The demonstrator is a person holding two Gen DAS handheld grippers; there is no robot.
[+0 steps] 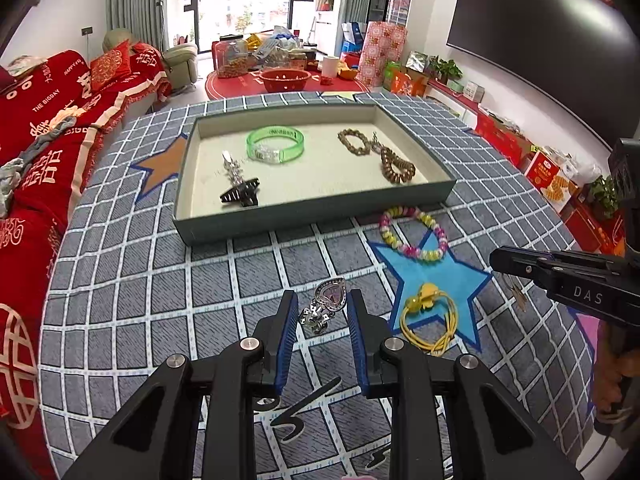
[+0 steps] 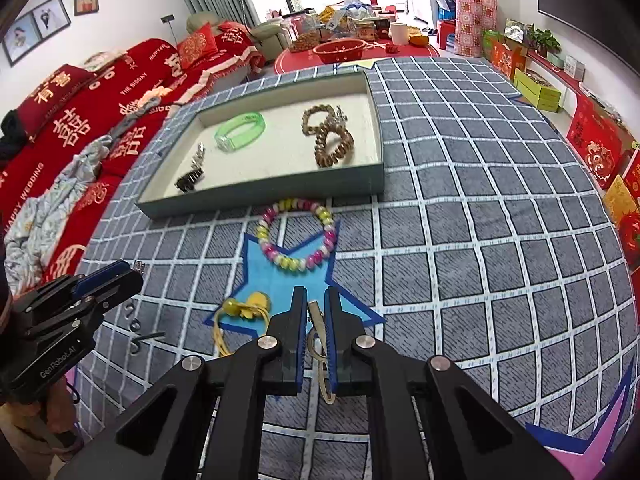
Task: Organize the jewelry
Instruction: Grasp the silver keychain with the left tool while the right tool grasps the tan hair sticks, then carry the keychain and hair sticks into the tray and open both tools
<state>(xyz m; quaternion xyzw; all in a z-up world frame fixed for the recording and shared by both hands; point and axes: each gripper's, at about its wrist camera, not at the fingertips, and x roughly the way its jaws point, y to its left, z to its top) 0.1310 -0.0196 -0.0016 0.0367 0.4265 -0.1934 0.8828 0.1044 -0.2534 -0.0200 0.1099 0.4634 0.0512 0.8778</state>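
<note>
My left gripper (image 1: 322, 295) is shut on a silver heart-faced watch (image 1: 328, 300), held just above the checked carpet. In the right wrist view the left gripper (image 2: 128, 274) sits at the left edge. My right gripper (image 2: 315, 291) is shut on a thin metal hair clip (image 2: 320, 344); from the left wrist view the right gripper (image 1: 496, 260) has the clip (image 1: 516, 294) hanging under it. Ahead lies the grey-green tray (image 1: 312, 218) with a green bangle (image 1: 275, 144), brown bead bracelets (image 1: 394, 164) and a black star clip (image 1: 240, 194).
A multicoloured bead bracelet (image 2: 298, 236) lies on the carpet just in front of the tray (image 2: 260, 194). A yellow hair tie (image 1: 428, 316) rests on a blue star patch. A red sofa (image 1: 44, 128) runs along the left; boxes line the right wall.
</note>
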